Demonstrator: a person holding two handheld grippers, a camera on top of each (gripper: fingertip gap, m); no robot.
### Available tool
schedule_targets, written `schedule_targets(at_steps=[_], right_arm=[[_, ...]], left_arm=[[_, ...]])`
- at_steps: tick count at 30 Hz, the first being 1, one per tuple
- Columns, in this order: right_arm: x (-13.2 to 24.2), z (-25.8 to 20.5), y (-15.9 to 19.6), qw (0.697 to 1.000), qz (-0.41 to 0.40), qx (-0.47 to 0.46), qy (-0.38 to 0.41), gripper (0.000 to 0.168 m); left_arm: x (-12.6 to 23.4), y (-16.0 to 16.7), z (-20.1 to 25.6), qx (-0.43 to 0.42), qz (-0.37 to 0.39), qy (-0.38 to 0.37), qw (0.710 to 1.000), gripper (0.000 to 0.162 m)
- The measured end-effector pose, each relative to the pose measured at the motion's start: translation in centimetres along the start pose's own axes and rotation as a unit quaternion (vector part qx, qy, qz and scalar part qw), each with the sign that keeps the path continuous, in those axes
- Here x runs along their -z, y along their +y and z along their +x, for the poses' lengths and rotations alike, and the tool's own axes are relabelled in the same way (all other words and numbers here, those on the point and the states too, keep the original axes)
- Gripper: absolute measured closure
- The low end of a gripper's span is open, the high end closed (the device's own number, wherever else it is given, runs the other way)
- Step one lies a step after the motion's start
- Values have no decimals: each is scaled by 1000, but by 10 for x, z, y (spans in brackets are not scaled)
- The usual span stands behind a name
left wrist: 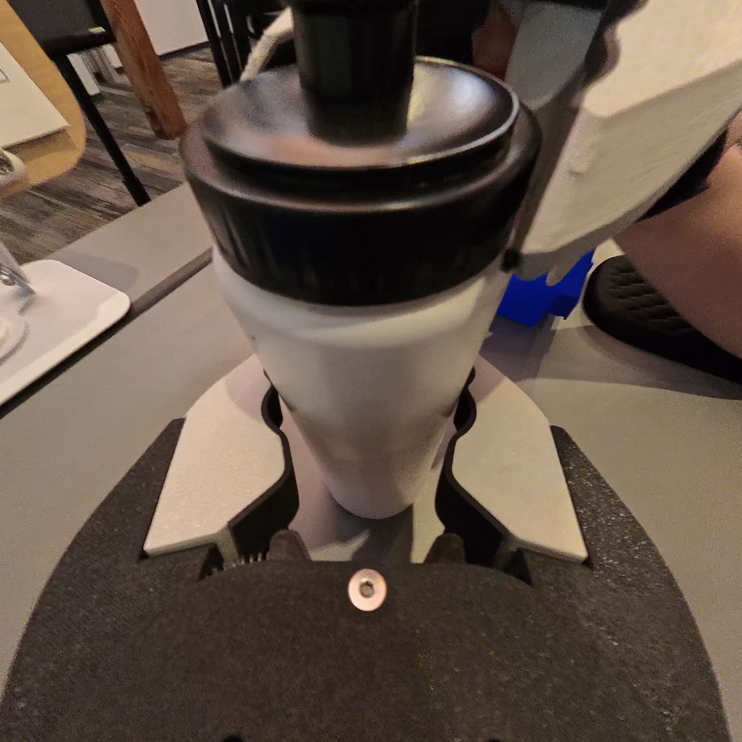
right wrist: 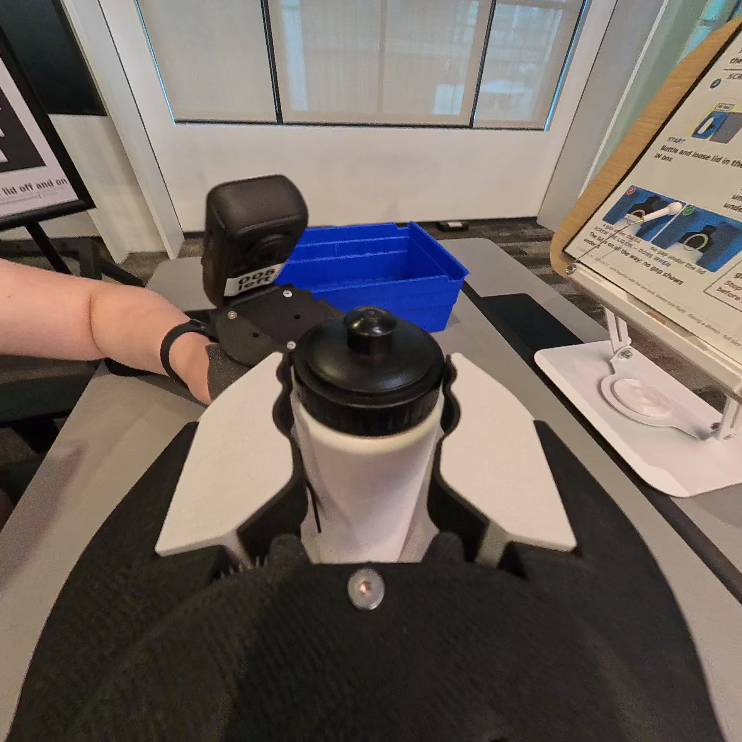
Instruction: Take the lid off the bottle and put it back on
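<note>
Bottle held between two tools above the grey counter [left wrist: 100,421]. The left tool [left wrist: 369,395] is pressed against the lower white body of the bottle [right wrist: 365,482], one finger on either side. The right tool [right wrist: 367,379] is closed around the black lid [right wrist: 361,373], its pads apparently touching the ribbed rim. The lid sits on the neck, and whether it is fully threaded cannot be told. Likely risks: if the left tool's grip is weaker than the thread friction, the smooth, tapering body may turn with the lid. If the right pads ride up over the rim, they may slip off during the twist. A tilted lid could cross-thread when it is refitted. The right wrist view alone shows the spout [right wrist: 367,329] and both pads flanking the lid. It also shows the open blue bin [right wrist: 381,273] behind, an instruction board on a white stand [right wrist: 662,200], and a person's forearm [right wrist: 80,317]. The left wrist view, blurred, alone shows the left tool's contact with the body, and only one right finger beside the lid.
</note>
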State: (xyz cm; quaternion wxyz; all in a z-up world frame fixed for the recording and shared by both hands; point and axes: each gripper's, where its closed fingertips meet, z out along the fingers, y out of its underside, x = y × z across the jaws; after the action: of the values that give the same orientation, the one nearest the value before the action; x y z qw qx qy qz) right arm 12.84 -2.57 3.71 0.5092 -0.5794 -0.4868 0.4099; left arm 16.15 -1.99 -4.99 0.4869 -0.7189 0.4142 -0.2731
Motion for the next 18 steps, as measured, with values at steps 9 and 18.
schedule_targets(at_steps=[9, 18], right_arm=[[-12, 0, 13, 980, 28, -178, -80, 84], [-18, -10, 22, 969, -22, -225, -102, 91]], left_arm=[[30, -19, 15, 176, 21, 185, 967, 76], [35, -19, 16, 180, 17, 205, 962, 74]])
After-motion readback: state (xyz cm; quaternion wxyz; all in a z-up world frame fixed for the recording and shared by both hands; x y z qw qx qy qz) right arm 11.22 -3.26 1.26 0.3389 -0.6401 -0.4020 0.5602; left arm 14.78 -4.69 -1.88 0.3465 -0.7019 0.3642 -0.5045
